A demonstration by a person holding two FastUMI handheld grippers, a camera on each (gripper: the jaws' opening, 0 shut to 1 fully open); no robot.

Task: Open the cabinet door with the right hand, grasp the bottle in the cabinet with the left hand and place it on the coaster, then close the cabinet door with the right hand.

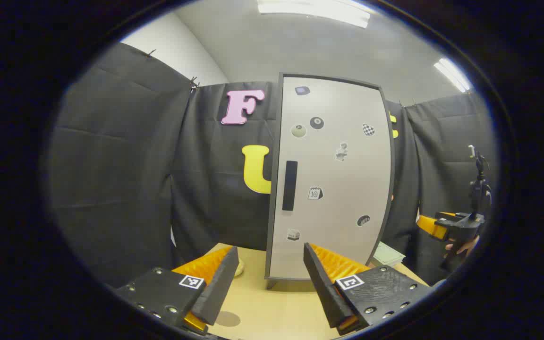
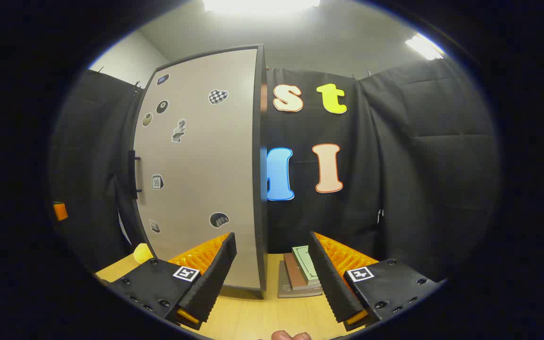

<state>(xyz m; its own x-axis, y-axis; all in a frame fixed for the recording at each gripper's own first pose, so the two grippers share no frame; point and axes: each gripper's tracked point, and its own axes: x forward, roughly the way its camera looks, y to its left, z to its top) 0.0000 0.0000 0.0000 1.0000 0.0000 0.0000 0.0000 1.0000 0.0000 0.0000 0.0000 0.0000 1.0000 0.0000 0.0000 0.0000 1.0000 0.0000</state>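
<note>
While its two fingers are standing spread apart with nothing between them, the left gripper is hovering low over the near part of the wooden table, pointing at the cabinet. The cabinet door is sitting shut, so the bottle inside is hidden behind it. A dark vertical handle is running down the door's left side, and small stickers are dotting its pale front. In the left gripper view a small pale round object is peeking out beside the left finger, on the table near the cabinet's left foot; whether it is the coaster I cannot tell. Far to the right in that view, the right gripper is showing with a hand holding it, well apart from the cabinet.

The right gripper is likewise hanging with its fingers spread wide and gripping nothing, in its own view, aimed at the cabinet's right edge. That view is showing a stack of books lying on the table just right of the cabinet, and a yellow rounded object at the table's left, partly covered by the finger. The handle is appearing edge-on at the door's far left.
</note>
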